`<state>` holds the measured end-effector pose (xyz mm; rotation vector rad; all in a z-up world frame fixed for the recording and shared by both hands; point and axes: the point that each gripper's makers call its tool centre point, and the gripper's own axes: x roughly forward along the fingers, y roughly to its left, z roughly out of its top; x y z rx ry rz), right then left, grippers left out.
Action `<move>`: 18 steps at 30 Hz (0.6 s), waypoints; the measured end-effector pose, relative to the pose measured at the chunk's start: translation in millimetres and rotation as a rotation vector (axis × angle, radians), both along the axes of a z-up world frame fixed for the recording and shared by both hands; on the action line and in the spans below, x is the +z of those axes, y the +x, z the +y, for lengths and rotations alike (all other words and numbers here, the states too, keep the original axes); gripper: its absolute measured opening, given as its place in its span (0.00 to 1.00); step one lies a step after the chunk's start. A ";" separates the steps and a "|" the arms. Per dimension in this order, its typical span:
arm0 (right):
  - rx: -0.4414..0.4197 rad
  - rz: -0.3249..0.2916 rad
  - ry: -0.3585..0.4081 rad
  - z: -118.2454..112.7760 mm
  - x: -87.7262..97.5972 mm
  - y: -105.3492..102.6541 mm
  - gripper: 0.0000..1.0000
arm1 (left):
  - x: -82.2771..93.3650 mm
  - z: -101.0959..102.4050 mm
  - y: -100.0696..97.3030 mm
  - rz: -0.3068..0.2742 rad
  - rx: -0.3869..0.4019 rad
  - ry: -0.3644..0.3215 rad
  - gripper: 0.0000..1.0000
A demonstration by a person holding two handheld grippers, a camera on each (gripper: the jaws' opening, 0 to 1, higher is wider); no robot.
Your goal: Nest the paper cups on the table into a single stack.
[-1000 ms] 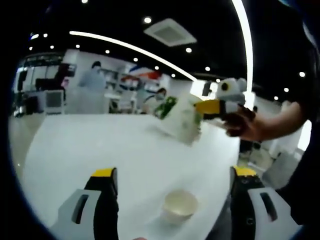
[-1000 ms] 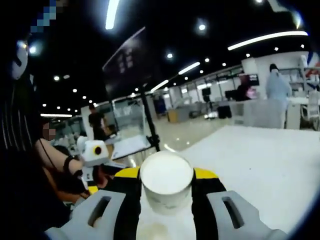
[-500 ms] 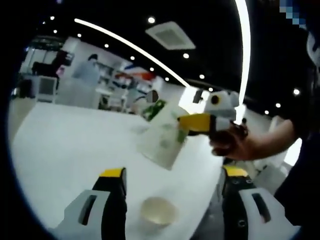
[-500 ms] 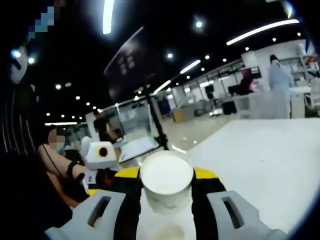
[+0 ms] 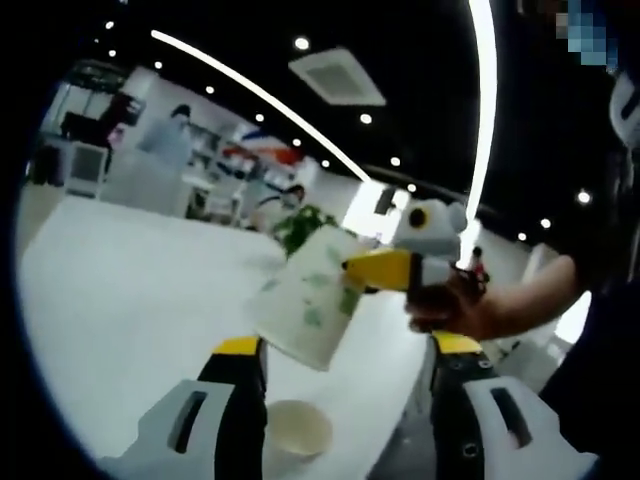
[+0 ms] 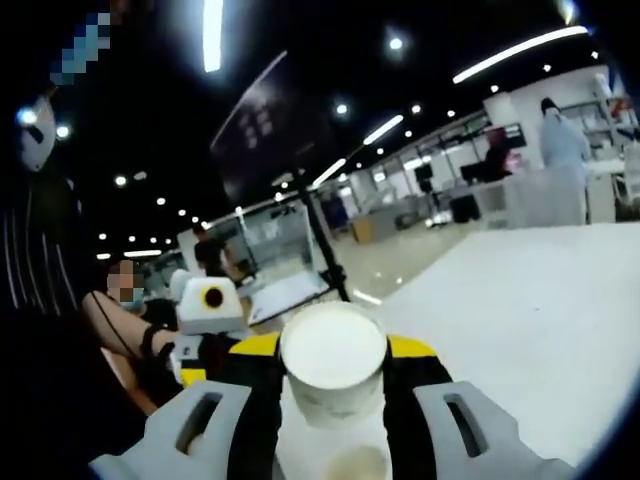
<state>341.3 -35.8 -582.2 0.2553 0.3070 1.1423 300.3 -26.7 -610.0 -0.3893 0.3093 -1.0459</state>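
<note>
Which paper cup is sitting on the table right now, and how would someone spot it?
On the white table, between the left gripper's open jaws, stands the plain cup, mouth up. The printed cup is tilted in the air, clamped in the right gripper.

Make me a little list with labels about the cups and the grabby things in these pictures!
held cup: paper cup with green print, tilted, held off the table
who holds it: right gripper, jaws shut on its sides
same cup, right gripper view: its white bottom faces the camera
other cup: plain white cup, upright on the table, mouth open
left gripper, jaws open, nothing between them, white cup near its left jaw
where the held cup is: above the white cup, not yet nested
</note>
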 end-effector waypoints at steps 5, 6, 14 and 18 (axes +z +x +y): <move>0.008 0.041 0.046 -1.2 0.2 -3.0 0.36 | 4.7 4.2 -0.7 0.020 0.010 -0.059 0.58; 0.014 0.051 0.056 -0.6 -0.3 -4.3 0.36 | 4.4 5.2 -1.1 0.025 0.011 -0.061 0.57; 0.024 0.121 0.110 -4.9 -8.0 -12.3 0.36 | 7.4 6.6 -8.1 0.043 0.001 -0.101 0.52; 0.033 0.137 0.115 -5.9 -11.7 -17.0 0.36 | 9.4 7.4 -9.6 0.056 -0.006 -0.126 0.51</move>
